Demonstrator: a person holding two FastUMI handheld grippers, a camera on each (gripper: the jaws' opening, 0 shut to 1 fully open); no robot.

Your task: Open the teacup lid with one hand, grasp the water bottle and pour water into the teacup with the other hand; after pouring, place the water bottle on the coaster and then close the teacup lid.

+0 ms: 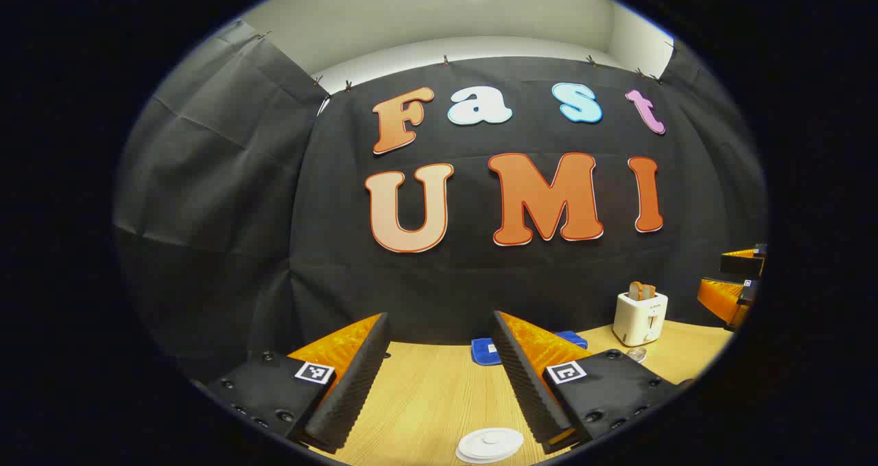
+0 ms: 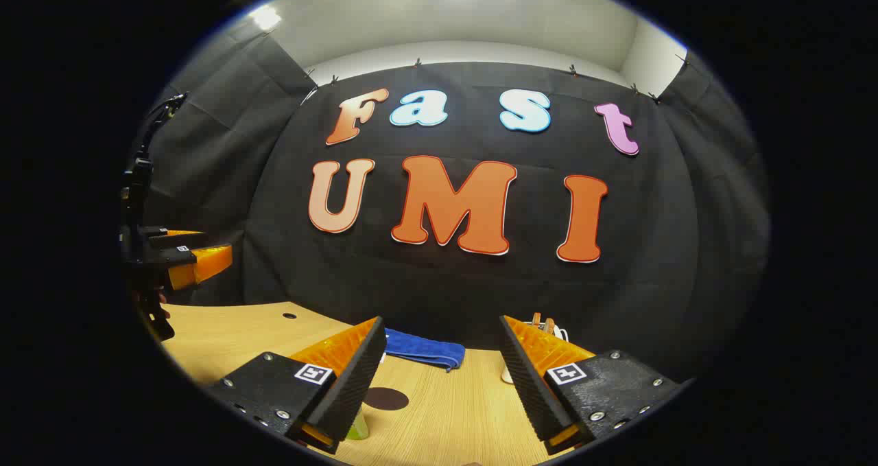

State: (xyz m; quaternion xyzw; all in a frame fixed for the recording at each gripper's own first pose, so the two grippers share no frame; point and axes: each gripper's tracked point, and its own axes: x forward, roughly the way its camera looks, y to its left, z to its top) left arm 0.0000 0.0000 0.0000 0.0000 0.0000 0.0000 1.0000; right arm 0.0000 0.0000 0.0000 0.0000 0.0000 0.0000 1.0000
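Above the wooden table (image 1: 425,397) | left gripper (image 1: 439,377) fingers spread wide, holding nothing, raised over the white teacup lid (image 1: 490,445) | right gripper (image 2: 439,377) also spread, empty | dark round coaster (image 2: 385,399) between its fingers; green bottle (image 2: 357,428) peeks by its left finger | blue cloth (image 2: 422,348) and toaster (image 1: 639,316) by the back wall.

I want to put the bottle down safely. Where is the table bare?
Bare wood lies between the left gripper fingers, behind the white lid up to the blue cloth. It is crowded near the toaster and around the dark coaster.
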